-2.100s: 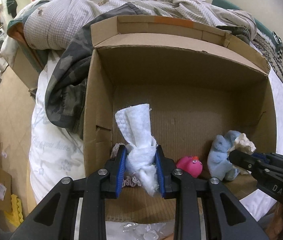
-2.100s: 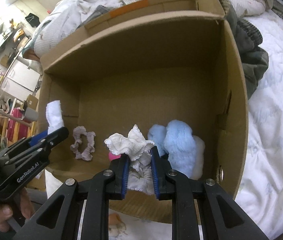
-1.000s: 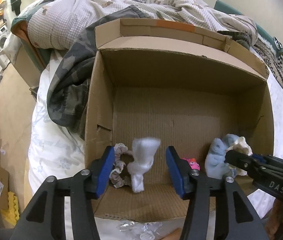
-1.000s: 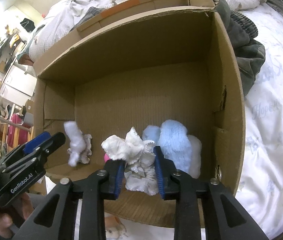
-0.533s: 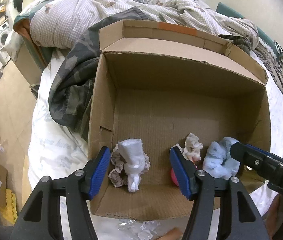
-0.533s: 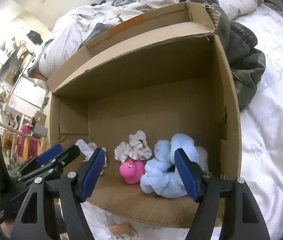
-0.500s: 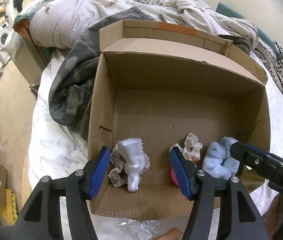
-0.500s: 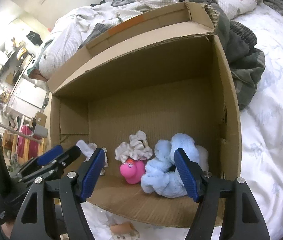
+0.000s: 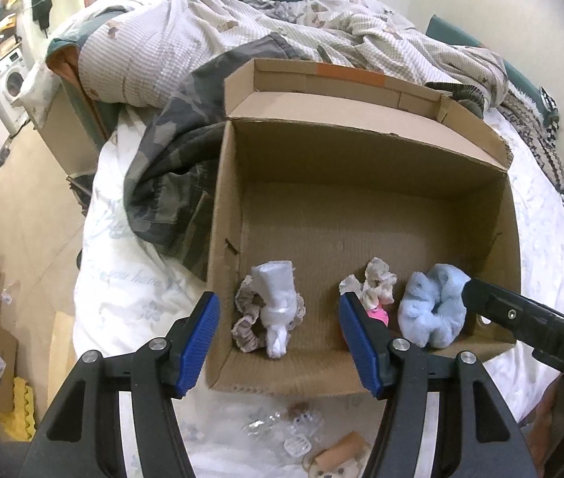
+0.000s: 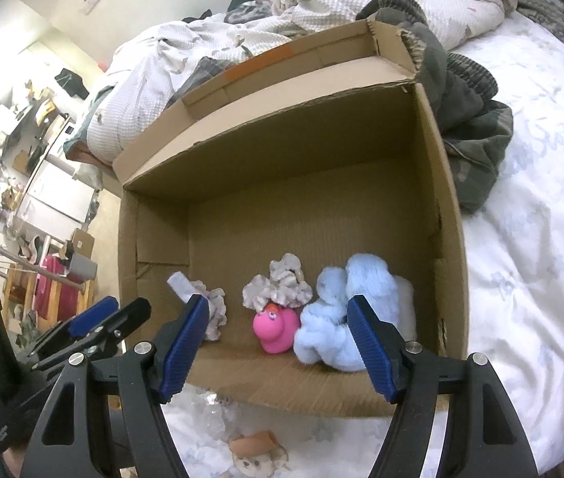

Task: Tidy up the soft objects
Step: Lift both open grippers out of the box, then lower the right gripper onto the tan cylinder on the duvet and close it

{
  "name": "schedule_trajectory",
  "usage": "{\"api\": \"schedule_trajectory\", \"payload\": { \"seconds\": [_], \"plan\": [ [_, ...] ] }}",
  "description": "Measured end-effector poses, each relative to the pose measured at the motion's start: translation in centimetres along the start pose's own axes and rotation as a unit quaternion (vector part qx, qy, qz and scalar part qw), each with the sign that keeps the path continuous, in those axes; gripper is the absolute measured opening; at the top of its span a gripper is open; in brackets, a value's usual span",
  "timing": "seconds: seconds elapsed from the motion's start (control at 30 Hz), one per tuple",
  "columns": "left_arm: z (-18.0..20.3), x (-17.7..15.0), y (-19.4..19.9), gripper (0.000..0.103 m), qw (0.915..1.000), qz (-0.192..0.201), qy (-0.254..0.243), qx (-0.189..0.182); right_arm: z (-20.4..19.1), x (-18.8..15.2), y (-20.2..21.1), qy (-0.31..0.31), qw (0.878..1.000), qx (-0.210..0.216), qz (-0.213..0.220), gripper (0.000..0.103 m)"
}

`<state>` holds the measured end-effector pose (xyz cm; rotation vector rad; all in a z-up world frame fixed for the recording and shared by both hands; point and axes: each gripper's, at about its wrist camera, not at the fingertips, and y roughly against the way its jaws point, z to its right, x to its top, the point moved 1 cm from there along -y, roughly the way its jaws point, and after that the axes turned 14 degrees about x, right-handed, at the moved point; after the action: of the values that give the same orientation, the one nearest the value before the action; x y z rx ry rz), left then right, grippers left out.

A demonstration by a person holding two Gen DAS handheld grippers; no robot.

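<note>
Both the left gripper (image 9: pixel 280 342) and right gripper (image 10: pixel 276 342) have been opened and emptied, the white cloth (image 9: pixel 276 306) and cream scrunchie (image 10: pixel 280 285) now dropped along the cardboard box's (image 9: pixel 361 151) near edge, so further strays may be fetched.

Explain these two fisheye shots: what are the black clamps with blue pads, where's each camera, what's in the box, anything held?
There is no robot arm. A person holds a hand-held two-finger gripper in each hand, and each carries a fisheye camera looking forward along its fingers. One picture is from the left gripper, the other from the right gripper; each also shows the other gripper at its edge.

Both look down into an open cardboard box standing on a bed. Along the box's near wall lie a white rolled cloth on a lacy scrunchie, a crumpled cream cloth, a pink toy duck and a fluffy blue piece. Small items lie on the bed in front of the box; I cannot identify them.

Nothing is held: both grippers are open and empty.
</note>
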<state>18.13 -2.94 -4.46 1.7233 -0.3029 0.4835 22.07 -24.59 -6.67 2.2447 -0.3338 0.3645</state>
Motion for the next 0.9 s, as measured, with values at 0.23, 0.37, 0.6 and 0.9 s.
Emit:
{"api": "schedule_trajectory", "payload": {
  "seconds": [0.23,0.37,0.6,0.9],
  "plan": [
    [-1.0,-1.5,1.3,0.059,1.0000,-0.002,0.006,-0.003,-0.4,-1.7,1.3,0.004,1.000,-0.007,0.000,0.076],
    [-1.8,-2.6,1.8,0.059,1.0000,-0.003,0.005,0.002,-0.6,-3.1,1.8,0.002,1.000,-0.007,-0.003,0.076],
    [-3.2,-4.5,1.3,0.059,0.9993,-0.032,0.018,0.007,-1.1,-5.8,1.9,0.016,0.999,-0.017,-0.022,0.076],
    [-3.9,-7.2,0.0,0.059,0.9980,-0.059,-0.010,0.017,-1.1,-8.3,1.1,0.030,0.998,-0.026,-0.054,0.076]
  ]
}}
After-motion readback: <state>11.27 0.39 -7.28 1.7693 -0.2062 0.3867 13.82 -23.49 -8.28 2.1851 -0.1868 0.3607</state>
